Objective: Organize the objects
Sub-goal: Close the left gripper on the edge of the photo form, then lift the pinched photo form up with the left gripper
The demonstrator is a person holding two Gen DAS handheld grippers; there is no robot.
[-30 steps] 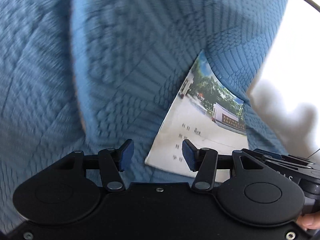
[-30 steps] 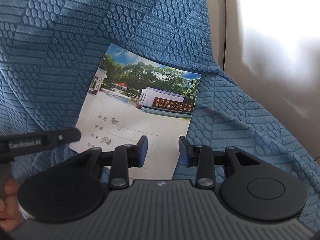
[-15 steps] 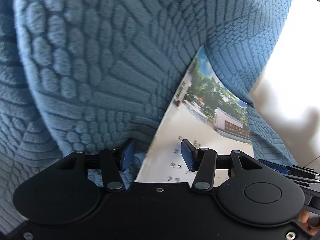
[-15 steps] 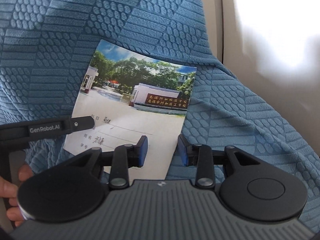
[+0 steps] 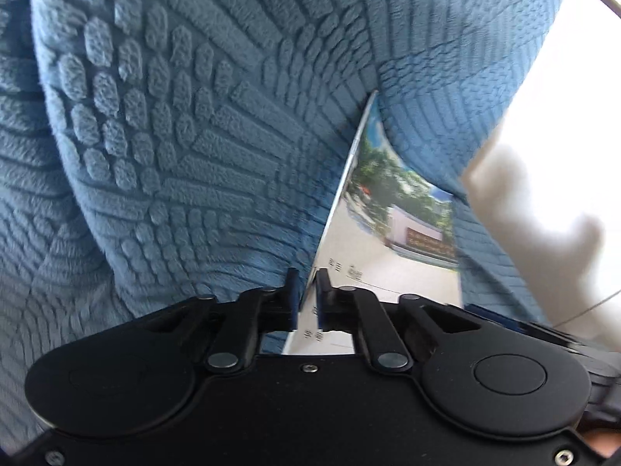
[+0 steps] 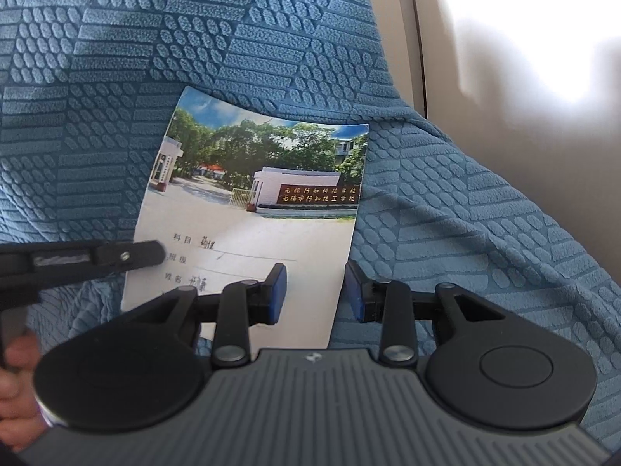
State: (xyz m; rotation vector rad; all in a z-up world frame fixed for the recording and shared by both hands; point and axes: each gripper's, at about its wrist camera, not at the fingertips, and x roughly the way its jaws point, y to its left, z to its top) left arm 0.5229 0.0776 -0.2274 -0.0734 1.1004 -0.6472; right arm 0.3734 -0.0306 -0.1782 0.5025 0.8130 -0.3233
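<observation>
The thin paper notebook with a photographed school gate on its cover (image 6: pixel 252 209) lay on the blue textured fabric cover (image 6: pixel 465 233), far end tucked under a fold, long axis running away from both tools. The left gripper (image 5: pixel 306 295) was nearer, at the notebook's left edge; its fingers stood narrow and appeared to pinch that edge, though blur prevented certainty. The right gripper (image 6: pixel 316 291) hovered over the near right corner, fingers wide, holding nothing.

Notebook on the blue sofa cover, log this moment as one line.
left claw: shut on notebook left edge | right claw: open, over its lower right corner | notebook top tucked under blue sofa cover
</observation>
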